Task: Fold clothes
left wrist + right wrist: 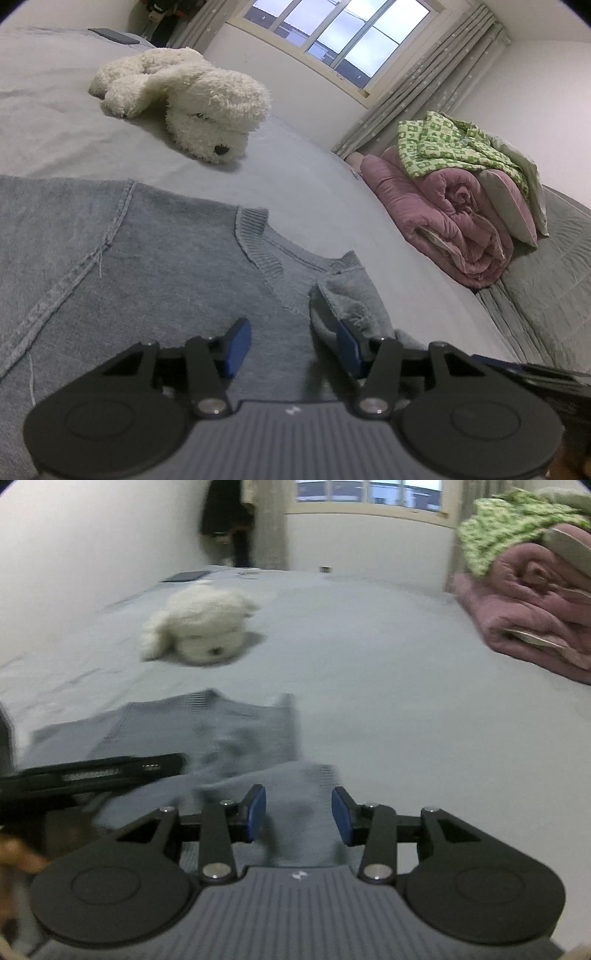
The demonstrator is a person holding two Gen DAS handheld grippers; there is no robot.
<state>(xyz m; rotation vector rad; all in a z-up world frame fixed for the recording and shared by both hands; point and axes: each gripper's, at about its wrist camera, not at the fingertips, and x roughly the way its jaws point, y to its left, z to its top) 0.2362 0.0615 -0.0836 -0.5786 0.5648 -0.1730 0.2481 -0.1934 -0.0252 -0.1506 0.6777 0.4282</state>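
Grey sheet covers the bed [55, 122], white walls, curtained window [332, 33] behind. Pink quilt [454, 221] piled at right edge. Grey sweater [155, 266] lies flat, front. White plush dog [192, 99] mid-bed. Left gripper [291, 343] and right gripper [298, 814]: jaws spread, sweater cloth between, no pinch.

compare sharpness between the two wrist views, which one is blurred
Left wrist view: sharp; the grey sweater knit and white plush dog fur read clearly, though the window is overexposed. Right wrist view: motion-smeared; plush dog and sweater soft.
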